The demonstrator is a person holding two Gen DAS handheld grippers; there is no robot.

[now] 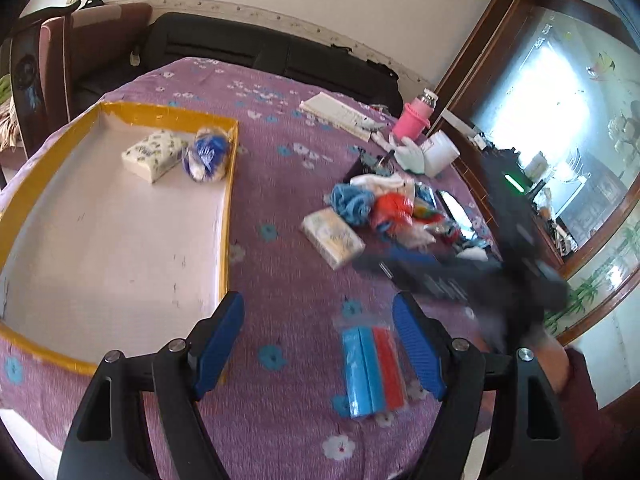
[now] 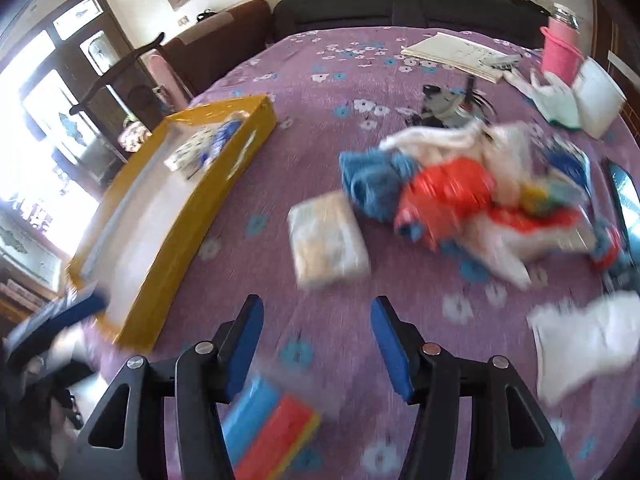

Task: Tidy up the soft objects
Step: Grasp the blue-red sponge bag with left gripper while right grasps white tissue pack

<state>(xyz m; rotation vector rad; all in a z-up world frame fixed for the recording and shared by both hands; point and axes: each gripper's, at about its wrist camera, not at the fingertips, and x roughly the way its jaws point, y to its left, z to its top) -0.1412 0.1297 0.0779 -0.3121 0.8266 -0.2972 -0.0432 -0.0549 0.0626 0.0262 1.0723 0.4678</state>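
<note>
A yellow-rimmed tray (image 1: 230, 184) lies on the purple flowered cloth at the left; it holds a tissue pack (image 1: 154, 154) and a blue-and-white bundle (image 1: 208, 154). The tray also shows in the right wrist view (image 2: 208, 184). A second tissue pack (image 1: 332, 238) (image 2: 326, 240) lies beside a pile of soft cloths, blue (image 1: 352, 202) (image 2: 372, 184) and red (image 1: 394, 210) (image 2: 448, 196). A packet of blue and red strips (image 1: 374, 368) (image 2: 272, 428) lies near the front. My left gripper (image 1: 320, 344) is open and empty above the cloth. My right gripper (image 2: 318, 348) is open and empty; it appears blurred in the left wrist view (image 1: 460, 276).
A pink cup (image 1: 412, 120) (image 2: 560, 54), a white book (image 1: 340, 114) (image 2: 456, 56), a white container (image 1: 440, 152) and a white glove (image 1: 412, 156) sit at the far right. A white cloth (image 2: 588, 344) lies at the right. A dark sofa (image 1: 260, 52) stands behind.
</note>
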